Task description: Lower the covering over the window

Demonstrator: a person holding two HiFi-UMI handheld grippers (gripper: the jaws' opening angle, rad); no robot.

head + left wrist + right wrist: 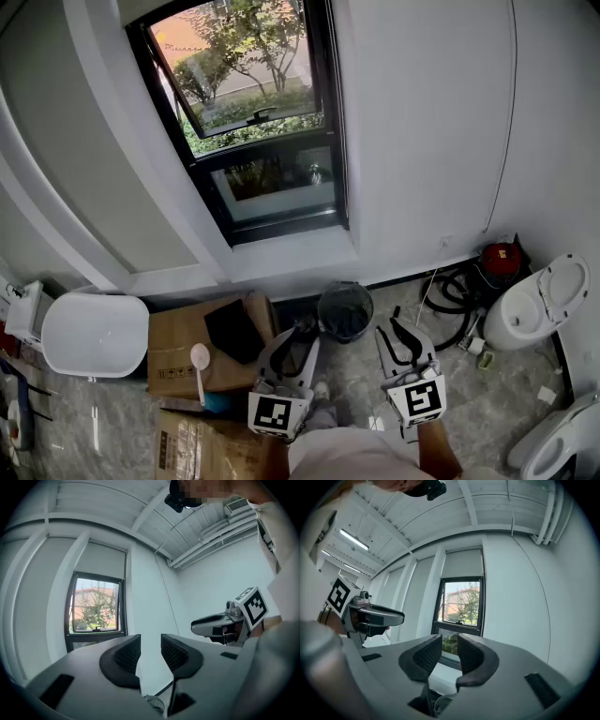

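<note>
Above the window (253, 122), the roller blind (103, 557) sits raised. Left gripper (150, 651) and right gripper (449, 651) hover well short of the window, both parted and empty. Likely risk: jaws miss or slip off the thin cord (502, 122) right of the window, leaving the blind up.

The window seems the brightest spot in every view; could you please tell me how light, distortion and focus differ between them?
Head view: the window is daylit but not blown out, the floor is dimmer, the wall edges bow. Left gripper view: strong fisheye with black corners, evenly lit, the window sharp. Right gripper view: the same fisheye, and a ceiling lamp glares mildly.
</note>
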